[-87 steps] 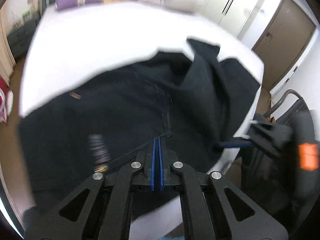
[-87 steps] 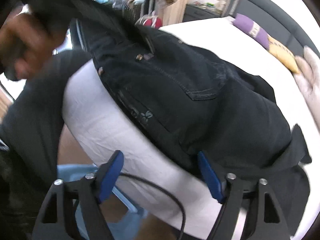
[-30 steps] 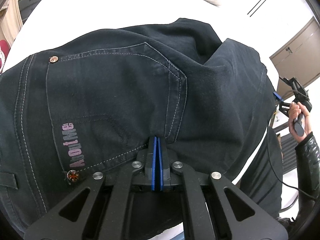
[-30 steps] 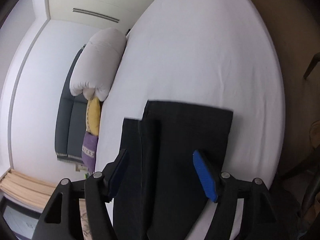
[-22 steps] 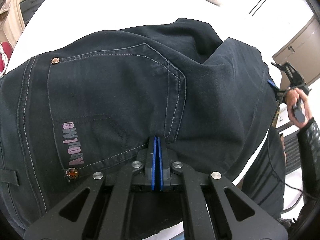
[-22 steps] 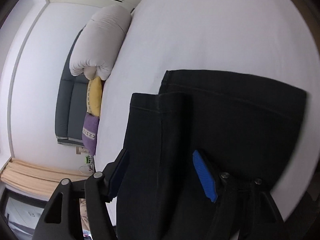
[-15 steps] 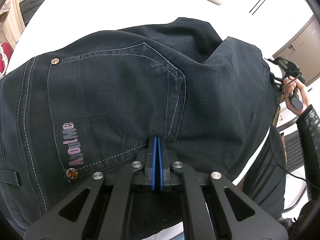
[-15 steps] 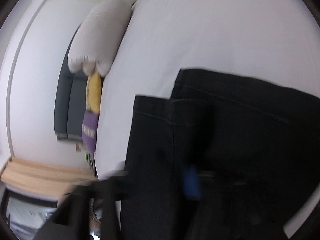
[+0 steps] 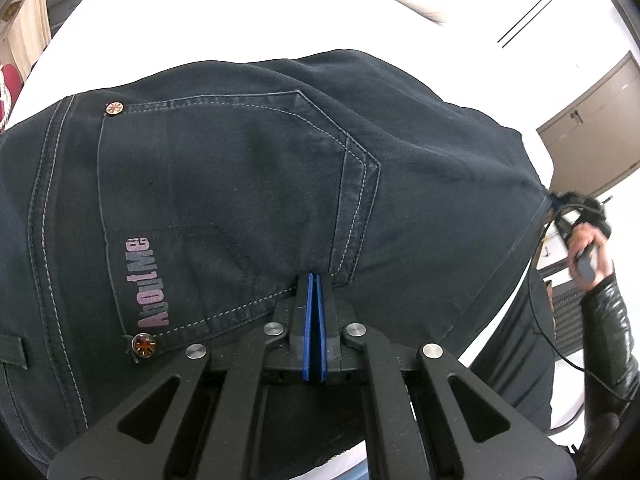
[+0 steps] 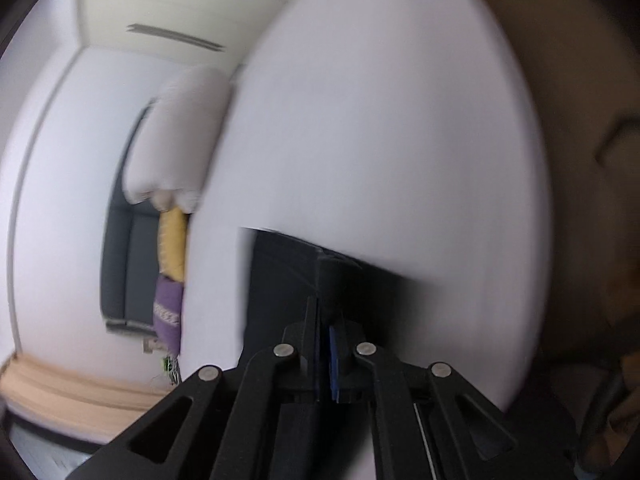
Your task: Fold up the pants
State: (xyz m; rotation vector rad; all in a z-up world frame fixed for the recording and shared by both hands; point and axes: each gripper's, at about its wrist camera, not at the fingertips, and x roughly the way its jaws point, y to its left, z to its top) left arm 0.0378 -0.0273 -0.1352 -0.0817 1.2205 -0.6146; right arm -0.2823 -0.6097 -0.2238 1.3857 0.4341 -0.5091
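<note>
While the left gripper (image 9: 313,280) keeps pinching the pants (image 9: 240,184), the right gripper (image 10: 326,312) is now clamping their hem, readying the fold.

The jeans (image 9: 248,184) lay spread on the bed (image 9: 224,24), seat up, with the back pocket (image 9: 224,200) near the bed's front edge. The left gripper (image 9: 313,280) sat at that pocket's lower corner, jaws pressed together on the fabric. At the jeans' far right end, beside the bed's right edge, the right gripper (image 10: 325,320) was clamped on the leg hems (image 10: 288,264). Beyond the jeans, pillows (image 10: 180,152) lined the head of the bed against the headboard (image 10: 132,256).
</note>
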